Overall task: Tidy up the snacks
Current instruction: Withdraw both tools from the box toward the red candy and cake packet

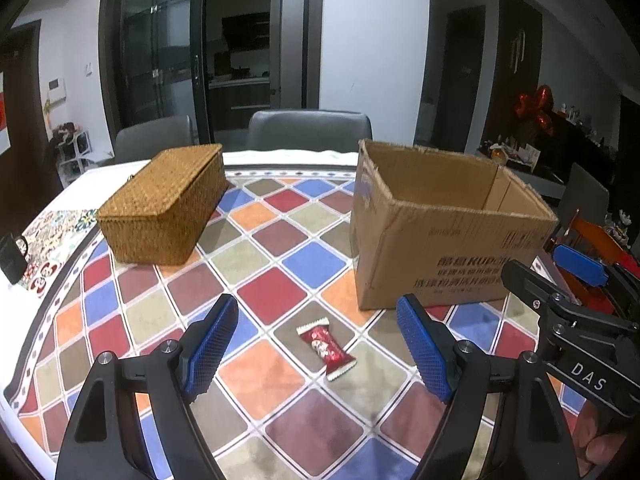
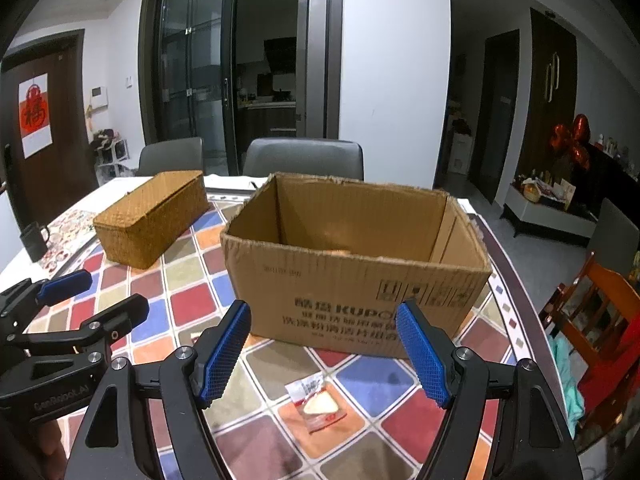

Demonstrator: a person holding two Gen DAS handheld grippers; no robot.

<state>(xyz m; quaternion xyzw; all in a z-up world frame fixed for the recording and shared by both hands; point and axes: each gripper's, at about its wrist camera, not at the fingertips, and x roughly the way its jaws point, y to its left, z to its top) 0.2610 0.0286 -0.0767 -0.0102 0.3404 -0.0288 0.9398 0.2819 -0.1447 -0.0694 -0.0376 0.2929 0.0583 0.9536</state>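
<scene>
Red candy (image 1: 326, 347) before cardboard box (image 1: 440, 236)

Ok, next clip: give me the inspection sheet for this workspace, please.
Surface: table under a colourful diamond-check cloth.
Job's things: red-wrapped candy; clear-wrapped snack; open cardboard box; lidded wicker box.
Clutter: black mug at the table edge.
Grippers: left gripper open above the candy; right gripper open above the clear-wrapped snack.
Cables: nothing seen.
Surroundings: grey chairs, glass doors, red balloons.
</scene>
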